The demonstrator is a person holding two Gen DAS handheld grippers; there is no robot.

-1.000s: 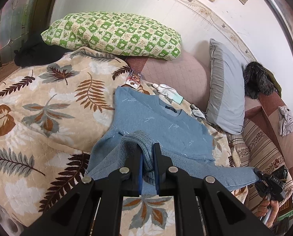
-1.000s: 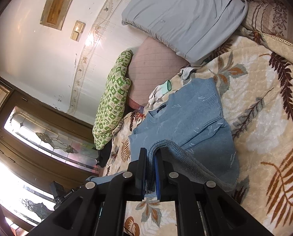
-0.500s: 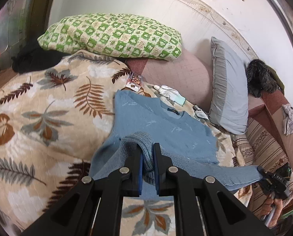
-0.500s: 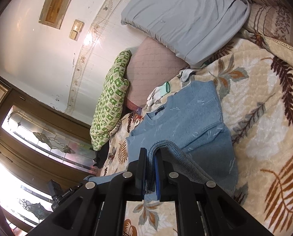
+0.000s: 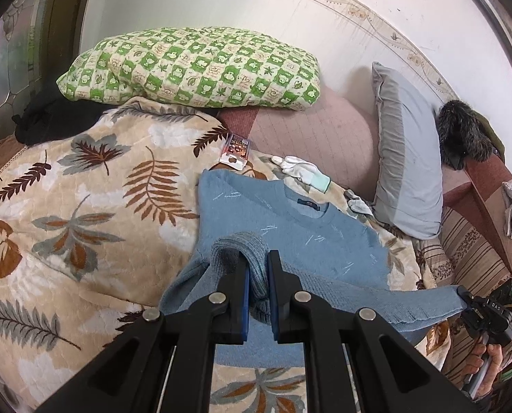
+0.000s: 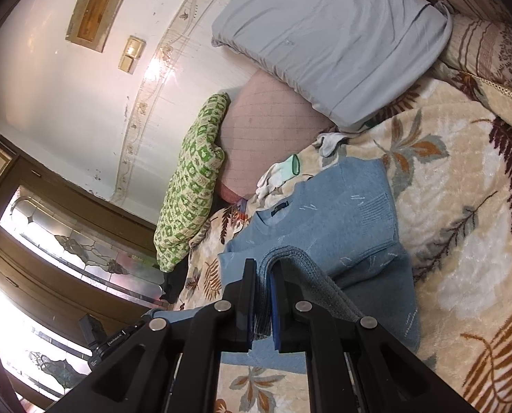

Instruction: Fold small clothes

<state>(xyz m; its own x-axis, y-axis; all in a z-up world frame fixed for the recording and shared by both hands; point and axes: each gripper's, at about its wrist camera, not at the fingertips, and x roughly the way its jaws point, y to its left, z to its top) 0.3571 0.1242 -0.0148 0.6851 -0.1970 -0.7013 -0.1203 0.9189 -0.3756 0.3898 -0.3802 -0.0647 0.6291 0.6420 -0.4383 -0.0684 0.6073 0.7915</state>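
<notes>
On the leaf-print blanket [image 5: 84, 186], below the green pillow [image 5: 194, 65], blue sweater [image 5: 290, 234] lies flat; my left fingers [image 5: 257, 275] and right fingers [image 6: 263, 292] stay clenched on its hem, carried collarward since a second ago, bottom fold underway.

A bed [image 5: 66, 241] covered by a cream blanket [image 5: 94, 213] printed with brown and grey leaves. A blue knit sweater [image 5: 290, 234] lies on the blanket just beyond the jaws, neckline away from them, its near hem lifted off the cover. Past the neckline lie a white glove [image 5: 300, 168] with a mint cuff and a small printed packet [image 5: 235, 151]. Farther back, against the wall, rest a green checked pillow [image 5: 194, 69], a pink quilted cushion [image 5: 311, 134] and, to the right, a grey pillow [image 5: 407, 158]. A dark cloth [image 5: 46, 120] is bunched far left of the jaws.
</notes>
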